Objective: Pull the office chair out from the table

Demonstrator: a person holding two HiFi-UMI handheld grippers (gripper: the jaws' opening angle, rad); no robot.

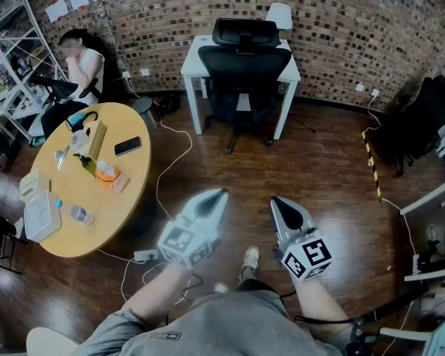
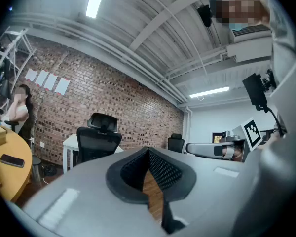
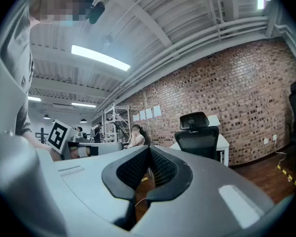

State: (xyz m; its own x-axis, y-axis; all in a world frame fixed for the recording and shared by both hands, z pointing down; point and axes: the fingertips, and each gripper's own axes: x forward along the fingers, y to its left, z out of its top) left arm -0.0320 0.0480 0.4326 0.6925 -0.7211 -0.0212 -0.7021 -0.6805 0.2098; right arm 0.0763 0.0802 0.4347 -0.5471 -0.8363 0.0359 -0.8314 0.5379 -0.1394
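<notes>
A black office chair (image 1: 243,69) with a headrest stands pushed in at a small white table (image 1: 194,58) against the brick wall, far ahead of me. The same chair (image 2: 97,142) shows at the left of the left gripper view, and the chair (image 3: 201,137) shows right of centre in the right gripper view. My left gripper (image 1: 221,195) and right gripper (image 1: 276,201) are held level side by side near my body, well short of the chair. Both are shut with nothing between their pads.
A round wooden table (image 1: 126,180) at the left carries a phone (image 1: 127,146), boxes and a bottle. A person (image 1: 83,61) sits behind it by a metal shelf (image 1: 11,58). Cables and a power strip (image 1: 144,256) lie on the wooden floor. Another black chair (image 1: 423,121) stands at the right.
</notes>
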